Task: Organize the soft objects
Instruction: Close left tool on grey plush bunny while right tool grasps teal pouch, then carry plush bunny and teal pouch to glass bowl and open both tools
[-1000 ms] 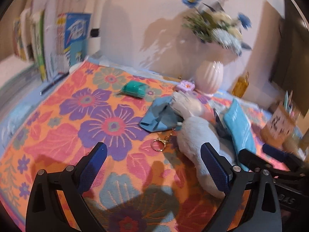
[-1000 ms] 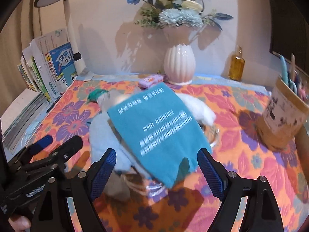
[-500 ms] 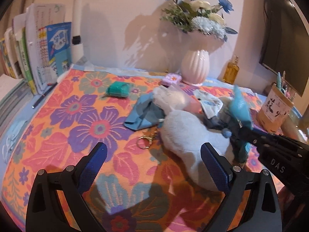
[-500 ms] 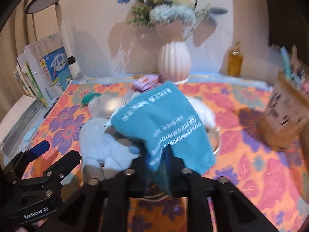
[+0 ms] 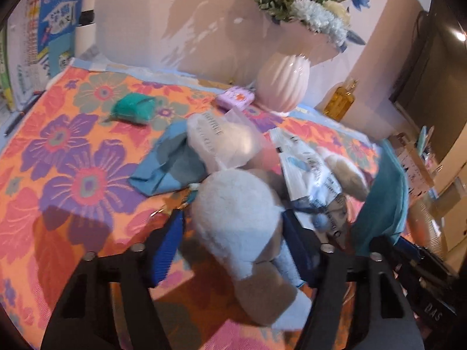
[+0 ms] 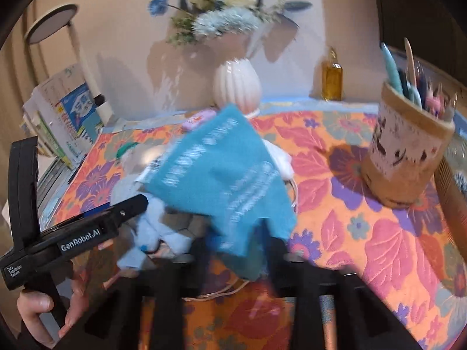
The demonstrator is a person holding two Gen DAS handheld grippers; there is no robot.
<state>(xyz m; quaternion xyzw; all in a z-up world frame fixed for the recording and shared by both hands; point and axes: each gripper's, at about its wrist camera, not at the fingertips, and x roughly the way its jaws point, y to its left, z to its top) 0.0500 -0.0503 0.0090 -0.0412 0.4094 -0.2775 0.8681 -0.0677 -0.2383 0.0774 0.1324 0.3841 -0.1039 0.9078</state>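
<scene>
Floral cloth (image 5: pixel 73 175) | left gripper (image 5: pixel 230 233) now closing around plush (image 5: pixel 236 213) | right gripper (image 6: pixel 233 250) opening, towel (image 6: pixel 221 175) seemingly between.

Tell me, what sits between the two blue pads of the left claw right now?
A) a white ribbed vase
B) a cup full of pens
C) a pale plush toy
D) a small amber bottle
C: in the left wrist view the pale plush toy lies between the blue pads of the left claw, whose jaws are closing around it.
</scene>
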